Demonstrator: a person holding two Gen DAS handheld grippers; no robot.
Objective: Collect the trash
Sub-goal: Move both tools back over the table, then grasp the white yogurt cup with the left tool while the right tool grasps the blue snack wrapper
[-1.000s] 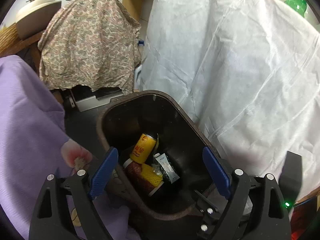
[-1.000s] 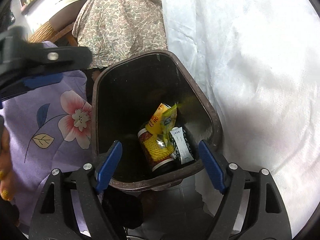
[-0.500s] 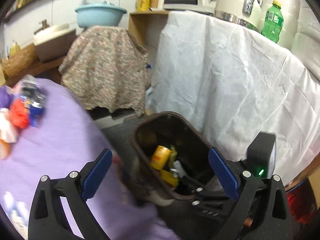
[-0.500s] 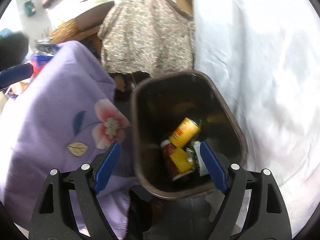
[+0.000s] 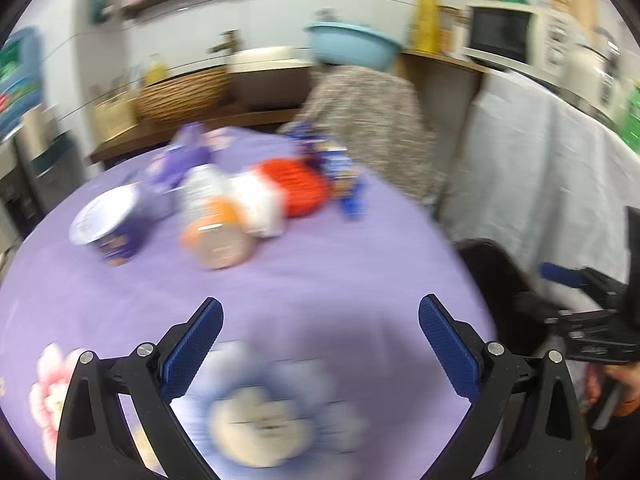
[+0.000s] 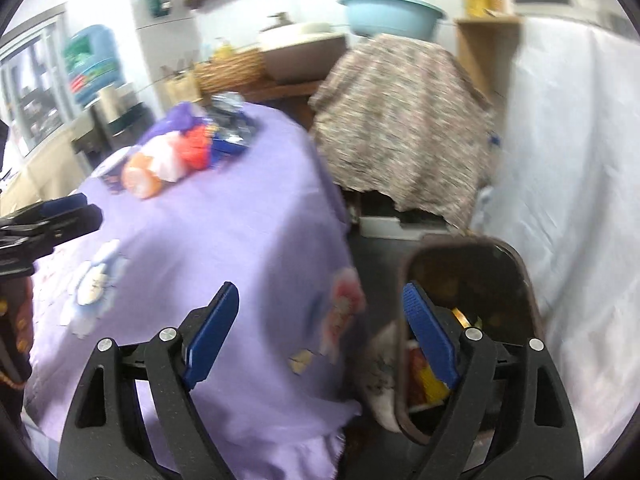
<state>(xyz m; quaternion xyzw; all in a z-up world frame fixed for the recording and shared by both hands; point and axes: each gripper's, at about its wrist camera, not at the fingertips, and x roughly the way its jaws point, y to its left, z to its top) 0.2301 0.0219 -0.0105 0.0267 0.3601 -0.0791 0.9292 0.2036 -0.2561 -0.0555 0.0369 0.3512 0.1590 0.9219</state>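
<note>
Blurred trash lies at the far side of the purple-clothed table [image 5: 320, 272]: a white cup [image 5: 106, 224], an orange-lidded jar [image 5: 216, 240] on its side, a red netted piece [image 5: 298, 192] and blue wrappers [image 5: 346, 184]. My left gripper [image 5: 320, 308] hangs open over the near cloth, empty. The brown bin [image 6: 524, 280] stands on the floor right of the table, with a can and packets inside. My right gripper [image 6: 320, 292] hovers over the table's corner beside the bin, its jaws opening with nothing between them. The same pile [image 6: 168, 160] shows far left in the right wrist view.
A white sheet [image 6: 580, 160] drapes the counter right of the bin. Behind it stands a mound under patterned cloth [image 6: 404, 120] with a blue basin [image 6: 390, 12] on top. A wicker basket [image 5: 184, 92] sits on the back counter. A hand [image 5: 624, 392] holds the right gripper.
Both grippers have risen and swung left, away from the bin's mouth toward the table top. The trash pile has come into view. The left jaws have spread a little wider.
</note>
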